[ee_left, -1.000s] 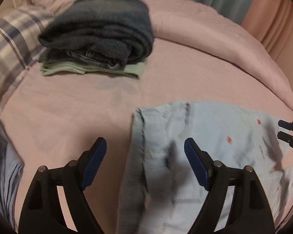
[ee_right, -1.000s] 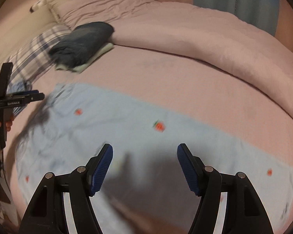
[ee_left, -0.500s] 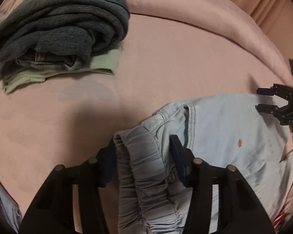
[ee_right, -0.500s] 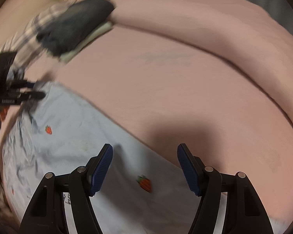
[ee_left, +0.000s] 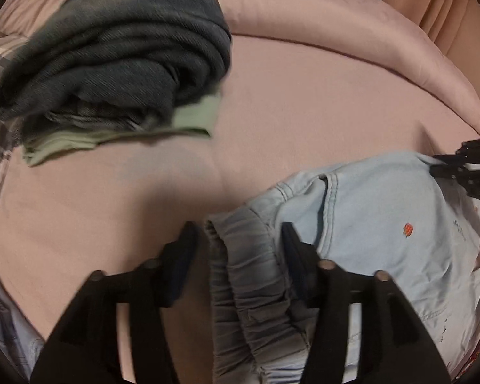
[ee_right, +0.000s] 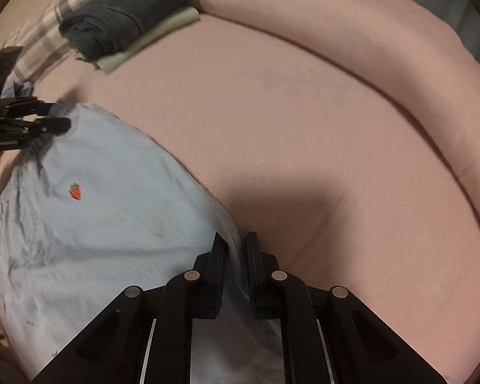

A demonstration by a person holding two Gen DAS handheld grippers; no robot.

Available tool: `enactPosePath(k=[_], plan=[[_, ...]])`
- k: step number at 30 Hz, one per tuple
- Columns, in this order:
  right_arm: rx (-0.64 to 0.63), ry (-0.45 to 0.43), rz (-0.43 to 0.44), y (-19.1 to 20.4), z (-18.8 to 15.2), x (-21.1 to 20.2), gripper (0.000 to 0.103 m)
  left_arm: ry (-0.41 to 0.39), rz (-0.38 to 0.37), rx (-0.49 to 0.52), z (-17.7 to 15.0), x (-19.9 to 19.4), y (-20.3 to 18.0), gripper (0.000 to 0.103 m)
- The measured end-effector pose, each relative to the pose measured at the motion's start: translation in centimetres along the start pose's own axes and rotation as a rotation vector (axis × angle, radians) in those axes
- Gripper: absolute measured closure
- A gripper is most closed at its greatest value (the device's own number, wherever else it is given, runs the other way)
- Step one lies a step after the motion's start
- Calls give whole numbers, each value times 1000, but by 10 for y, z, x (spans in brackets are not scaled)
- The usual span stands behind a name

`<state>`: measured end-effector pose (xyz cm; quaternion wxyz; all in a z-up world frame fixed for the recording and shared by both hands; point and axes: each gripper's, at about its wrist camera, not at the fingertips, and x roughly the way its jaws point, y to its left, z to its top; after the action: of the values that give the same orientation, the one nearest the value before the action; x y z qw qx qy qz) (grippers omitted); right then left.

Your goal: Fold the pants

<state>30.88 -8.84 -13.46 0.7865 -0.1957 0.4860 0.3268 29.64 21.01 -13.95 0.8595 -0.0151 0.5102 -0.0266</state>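
Observation:
Light blue pants (ee_left: 384, 224) with small red strawberry marks lie on the pink bed; they also show in the right wrist view (ee_right: 96, 192). My left gripper (ee_left: 236, 240) is closed around the gathered elastic waistband (ee_left: 246, 275), which bunches between its fingers. My right gripper (ee_right: 235, 243) is shut on the far edge of the pants, with the cloth pinched between its pads. Each gripper shows at the edge of the other's view, the left one (ee_right: 32, 118) at the waistband corner and the right one (ee_left: 464, 166) at the pants' edge.
A stack of folded clothes, dark jeans (ee_left: 121, 51) on a pale green garment (ee_left: 192, 118), sits at the back left, also in the right wrist view (ee_right: 128, 16). A plaid pillow (ee_right: 41, 48) lies beside it. A rolled pink duvet (ee_right: 368, 32) runs along the back and right.
My right gripper went from open over the pants to shut on their edge. My left gripper came down and closed on the waistband, which now bunches up.

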Motion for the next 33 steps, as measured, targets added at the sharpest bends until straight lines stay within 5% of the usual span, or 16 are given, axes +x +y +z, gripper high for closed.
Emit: enactPosePath(k=[2,4,6,9,10,11,13,14,15,16,22,28,33], plan=[[-15,-15,20,-1,-2,-13,71,-42,9,3,3,-8,4,24],[-18,-21,-11,-7,-4,-15,42,-24,30,-18,8,0,8,21],[10,13,-28,-13,-9,-3,34,17,6,-49,8,13,9,23],[67,-1,-16,-20,-20,9,25,26,12,-35,5,22,-3,39],[82,-5,-20,-21,-22,8,25,23,-11,-31,5,20,-6,61],[95,-8,-28,-20,-24,5,25,20,-35,-27,-1,14,-15,69],[112,8,-34,-19,-25,-3,33,13,0,10,-4,6,-26,76],[112,14,-29,-15,-25,-9,51,4,16,29,-7,0,-33,80],[103,18,-28,-12,-26,-15,81,-3,21,34,-7,-4,-39,81],[95,22,-29,-7,-28,-23,93,-15,19,38,-9,-12,-42,84],[57,-113,-113,13,-60,-110,96,-143,-10,77,-30,-83,-34,88],[-67,-230,-189,78,-124,-196,96,-270,33,175,-80,-152,-48,89],[-170,-220,-195,149,-175,-199,96,-331,30,176,-144,-164,-40,90]])
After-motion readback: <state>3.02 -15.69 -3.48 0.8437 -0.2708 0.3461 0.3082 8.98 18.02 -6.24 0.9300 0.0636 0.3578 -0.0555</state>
